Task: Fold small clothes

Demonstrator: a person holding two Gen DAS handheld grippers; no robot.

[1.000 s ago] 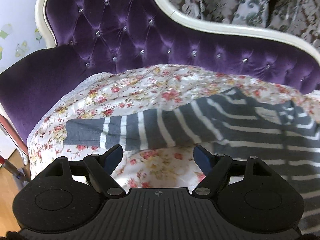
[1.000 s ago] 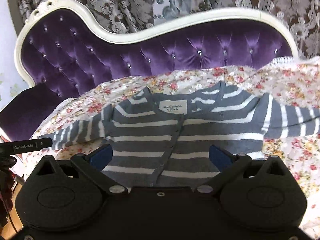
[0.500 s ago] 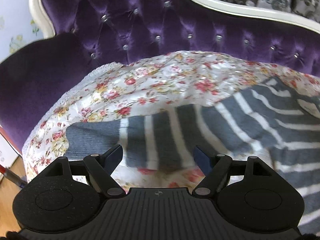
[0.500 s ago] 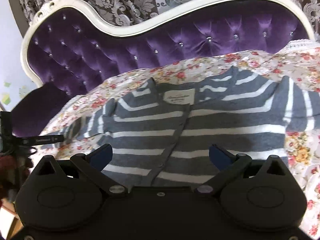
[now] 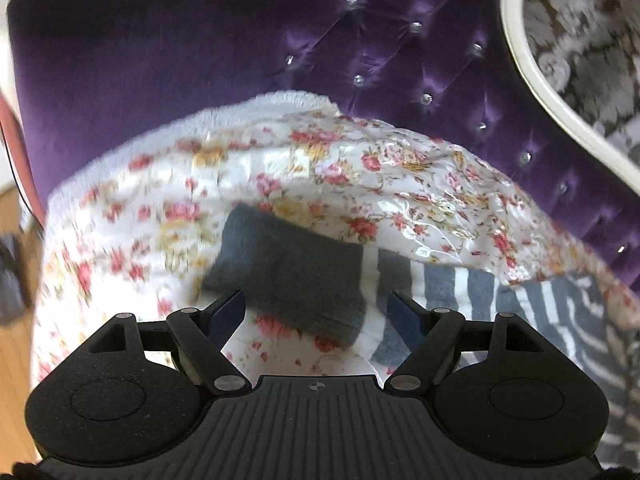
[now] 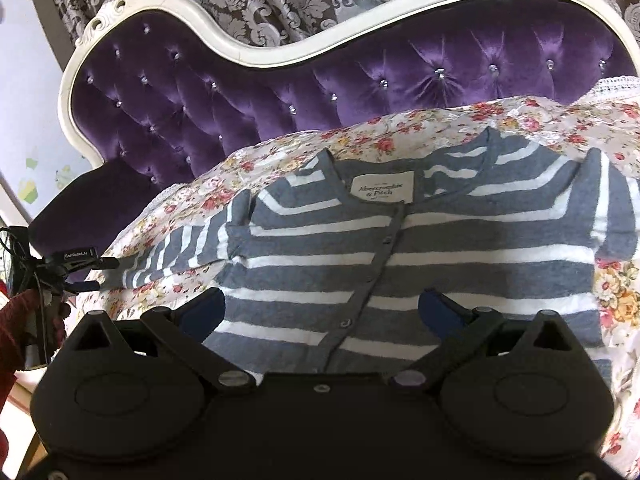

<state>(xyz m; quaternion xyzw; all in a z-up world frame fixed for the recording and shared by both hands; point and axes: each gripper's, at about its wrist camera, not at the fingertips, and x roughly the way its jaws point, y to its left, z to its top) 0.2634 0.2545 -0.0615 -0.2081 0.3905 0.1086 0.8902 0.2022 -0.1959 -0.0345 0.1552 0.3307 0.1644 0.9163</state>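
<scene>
Garment: a grey-and-white striped cardigan (image 6: pixel 400 256) lay spread flat, front up and collar label toward the backrest, on a floral cover (image 6: pixel 360 140) draped over a purple tufted sofa (image 6: pixel 280 80).
Target part: the cardigan's sleeve cuff (image 5: pixel 288 280), plain grey, lay stretched out sideways from the body toward the sofa's arm end.
Long axis of sleeve: it ran across the left wrist view, cuff end toward the left, stripes and body toward the right.
Left gripper (image 5: pixel 318 312): jaws stood wide apart and held nothing; the cuff lay just ahead of and between the fingertips, apparently not yet pinched.
Right gripper (image 6: pixel 322 308): jaws stood wide apart and held nothing; it hovered over the lower front of the cardigan, near the button placket.
Nearer hand: the left hand was judged nearer the cuff; the right was well apart from it.
Key relation: the jaw line lay roughly along the sleeve, so the grip would likely take the cuff across its end.
Next step (judgement): close on the cuff, then carry the sleeve inward across the body.
Risk: pinching the floral cover together with the cuff.
</scene>
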